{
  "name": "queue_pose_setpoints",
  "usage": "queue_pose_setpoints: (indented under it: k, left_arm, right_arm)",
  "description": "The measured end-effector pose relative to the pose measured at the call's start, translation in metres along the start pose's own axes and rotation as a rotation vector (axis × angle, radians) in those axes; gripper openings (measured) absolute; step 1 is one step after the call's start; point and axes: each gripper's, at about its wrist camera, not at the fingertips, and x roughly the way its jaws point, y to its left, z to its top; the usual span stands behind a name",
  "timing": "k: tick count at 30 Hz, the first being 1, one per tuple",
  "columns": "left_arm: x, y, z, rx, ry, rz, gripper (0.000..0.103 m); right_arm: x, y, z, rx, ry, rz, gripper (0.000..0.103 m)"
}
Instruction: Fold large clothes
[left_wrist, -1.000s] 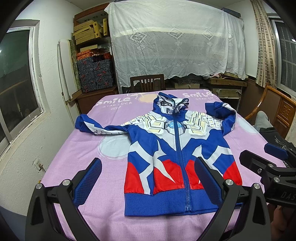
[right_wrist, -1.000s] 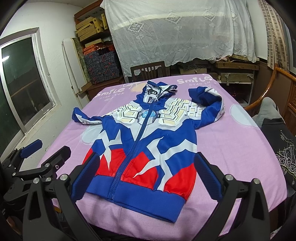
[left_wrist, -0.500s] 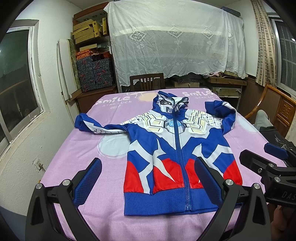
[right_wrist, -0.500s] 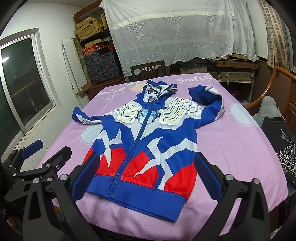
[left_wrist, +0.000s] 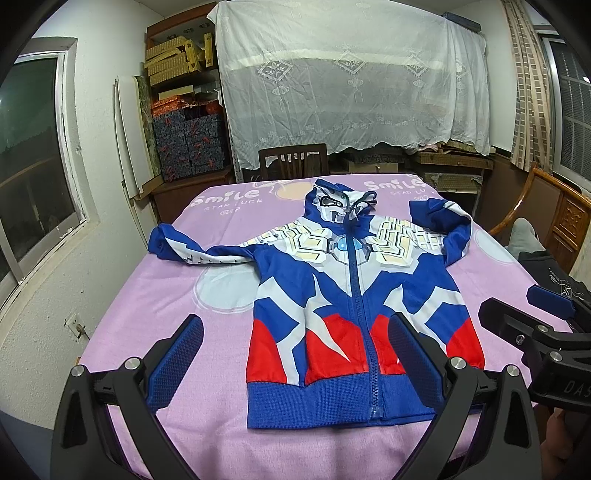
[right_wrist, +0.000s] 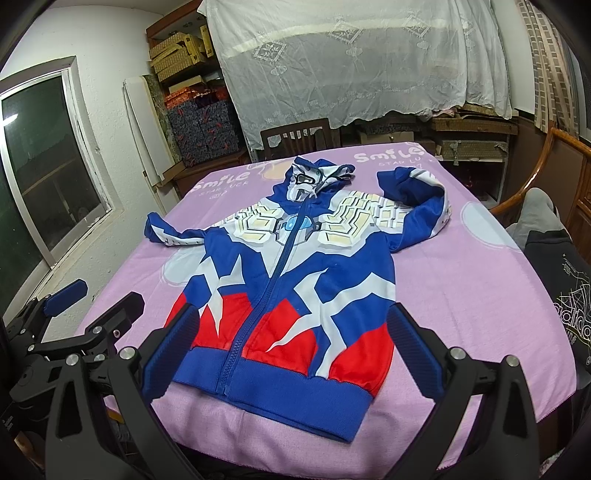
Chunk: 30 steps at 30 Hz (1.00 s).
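A blue, red and white zip hoodie (left_wrist: 354, 306) (right_wrist: 291, 291) lies face up and flat on the table, covered by a pink cloth (left_wrist: 177, 325) (right_wrist: 461, 295), hem toward me and hood at the far end. Its left sleeve (left_wrist: 184, 251) stretches out sideways; its right sleeve (left_wrist: 447, 229) is bent up by the shoulder. My left gripper (left_wrist: 295, 358) hovers open above the near edge, short of the hem. My right gripper (right_wrist: 291, 354) is likewise open and empty over the hem. Each gripper shows at the side of the other's view.
A dark garment (right_wrist: 565, 295) and a grey one lie at the table's right edge beside a wooden chair (left_wrist: 546, 206). Another chair (left_wrist: 293, 162) stands at the far end before a cloth-draped shelf (left_wrist: 351, 74). Boxes (left_wrist: 188, 144) and a window (left_wrist: 33, 162) line the left wall.
Both views have shifted only very slightly; the hoodie and both grippers stay where they were, jaws still apart.
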Motion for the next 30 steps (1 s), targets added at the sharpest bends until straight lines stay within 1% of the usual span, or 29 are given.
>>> queue_pose_setpoints:
  k: [15, 19, 22, 23, 30]
  left_arm:
    - [0.004, -0.003, -0.010, 0.018, -0.006, 0.010, 0.100]
    - [0.008, -0.006, -0.009, 0.087, -0.043, 0.059, 0.100]
    - [0.007, -0.007, -0.009, 0.127, -0.054, 0.086, 0.100]
    - [0.008, -0.006, -0.009, 0.100, -0.049, 0.068, 0.100]
    - [0.012, -0.003, -0.010, 0.069, -0.024, 0.044, 0.100]
  right_arm:
    - [0.003, 0.003, -0.005, 0.003, 0.012, 0.002, 0.099]
    - [0.006, 0.004, -0.007, 0.008, 0.020, 0.002, 0.099]
    - [0.006, 0.003, -0.006, 0.010, 0.022, 0.002, 0.099]
    - [0.006, 0.005, -0.008, 0.011, 0.024, 0.001, 0.099]
    - [0.010, 0.001, -0.007, 0.017, 0.031, 0.002, 0.099]
